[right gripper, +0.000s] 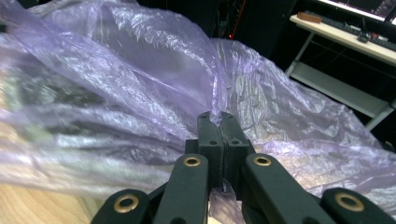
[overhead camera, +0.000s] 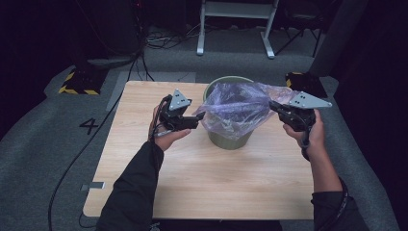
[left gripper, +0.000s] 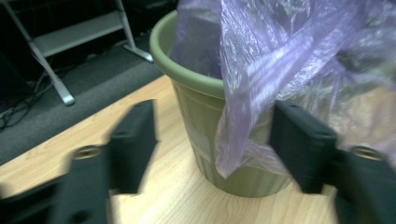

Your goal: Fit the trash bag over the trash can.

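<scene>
A green bin (overhead camera: pixel 230 136) stands near the far middle of the wooden counter (overhead camera: pixel 202 178), with a thin purple bag (overhead camera: pixel 235 108) draped over its rim and bulging above it. The right gripper (overhead camera: pixel 275 106), on the bin's right side, has its fingers (right gripper: pixel 211 135) pressed together on a pinch of the bag's edge, stretching the film outward from the bin. The left gripper (overhead camera: pixel 198 117) sits at the bin's left side, its fingers (left gripper: pixel 135 140) spread wide apart with a hanging fold of bag between them, not clamped. Both forearms reach in from the near edge, hands level with the bin's rim. On the floor left of the counter a "4" (overhead camera: pixel 89 126) is marked.
</scene>
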The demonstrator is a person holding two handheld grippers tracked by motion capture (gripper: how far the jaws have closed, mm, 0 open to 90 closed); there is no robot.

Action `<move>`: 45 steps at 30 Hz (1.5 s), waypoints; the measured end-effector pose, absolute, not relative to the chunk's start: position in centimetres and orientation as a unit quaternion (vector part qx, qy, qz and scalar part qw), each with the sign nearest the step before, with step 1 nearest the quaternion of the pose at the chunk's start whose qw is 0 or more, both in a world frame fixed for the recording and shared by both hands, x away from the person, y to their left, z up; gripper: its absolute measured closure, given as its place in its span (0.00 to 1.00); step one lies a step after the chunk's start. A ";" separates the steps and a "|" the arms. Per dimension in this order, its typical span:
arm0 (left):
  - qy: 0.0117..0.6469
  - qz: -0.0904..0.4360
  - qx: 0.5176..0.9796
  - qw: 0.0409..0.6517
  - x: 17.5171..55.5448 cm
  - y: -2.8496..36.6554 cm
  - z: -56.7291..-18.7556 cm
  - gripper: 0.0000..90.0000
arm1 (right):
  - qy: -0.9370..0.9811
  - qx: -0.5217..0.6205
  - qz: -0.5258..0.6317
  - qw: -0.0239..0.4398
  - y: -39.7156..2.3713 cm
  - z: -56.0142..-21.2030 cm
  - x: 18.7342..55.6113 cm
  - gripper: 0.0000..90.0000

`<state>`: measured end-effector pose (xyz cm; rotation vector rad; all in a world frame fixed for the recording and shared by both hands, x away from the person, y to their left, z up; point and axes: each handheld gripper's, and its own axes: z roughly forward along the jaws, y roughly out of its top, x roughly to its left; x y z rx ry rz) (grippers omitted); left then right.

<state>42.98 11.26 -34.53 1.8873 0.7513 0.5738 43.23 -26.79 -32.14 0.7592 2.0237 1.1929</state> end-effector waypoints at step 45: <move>0.262 0.308 0.798 0.447 37.9 4.7 -36.7 0.98 | 0.799 0.281 0.420 0.325 -24.3 -31.6 42.2 0.99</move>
